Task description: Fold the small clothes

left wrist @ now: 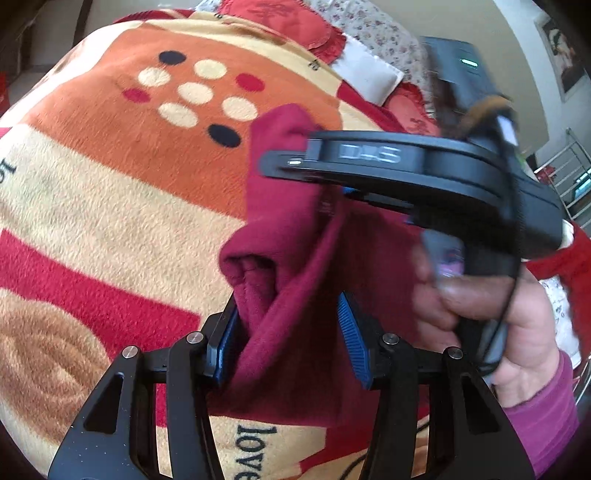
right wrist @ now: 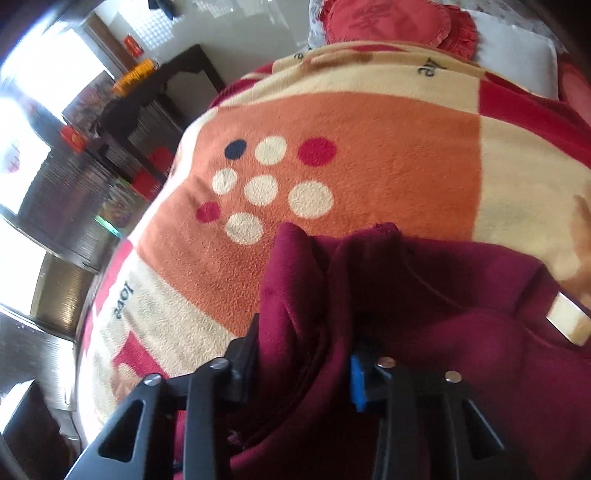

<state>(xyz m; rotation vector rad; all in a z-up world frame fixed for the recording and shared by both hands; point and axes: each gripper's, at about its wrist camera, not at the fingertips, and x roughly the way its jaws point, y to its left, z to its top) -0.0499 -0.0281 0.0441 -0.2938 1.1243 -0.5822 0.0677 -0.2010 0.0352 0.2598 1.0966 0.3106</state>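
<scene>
A maroon fleece garment (left wrist: pixel 288 229) is lifted in a bunch off the patterned blanket (left wrist: pixel 129 166). My left gripper (left wrist: pixel 290 310) has a thick fold of it between its blue pads (left wrist: pixel 352 332), which press on the cloth. In the same view my right gripper (left wrist: pixel 291 166) comes in from the right, held by a person's hand (left wrist: pixel 517 317), its tips on the garment's upper edge. In the right wrist view the garment (right wrist: pixel 443 295) fills the gap of my right gripper (right wrist: pixel 306 339) and hides most of the pads. A pale label (right wrist: pixel 569 321) shows on the cloth at the right.
The orange, cream and red blanket (right wrist: pixel 369 147) covers the bed. Red pillows (right wrist: pixel 399 22) lie at its far end. Dark furniture (right wrist: pixel 147 103) with small boxes stands beside the bed's left edge. A metal rack (left wrist: pixel 565 177) is at the far right.
</scene>
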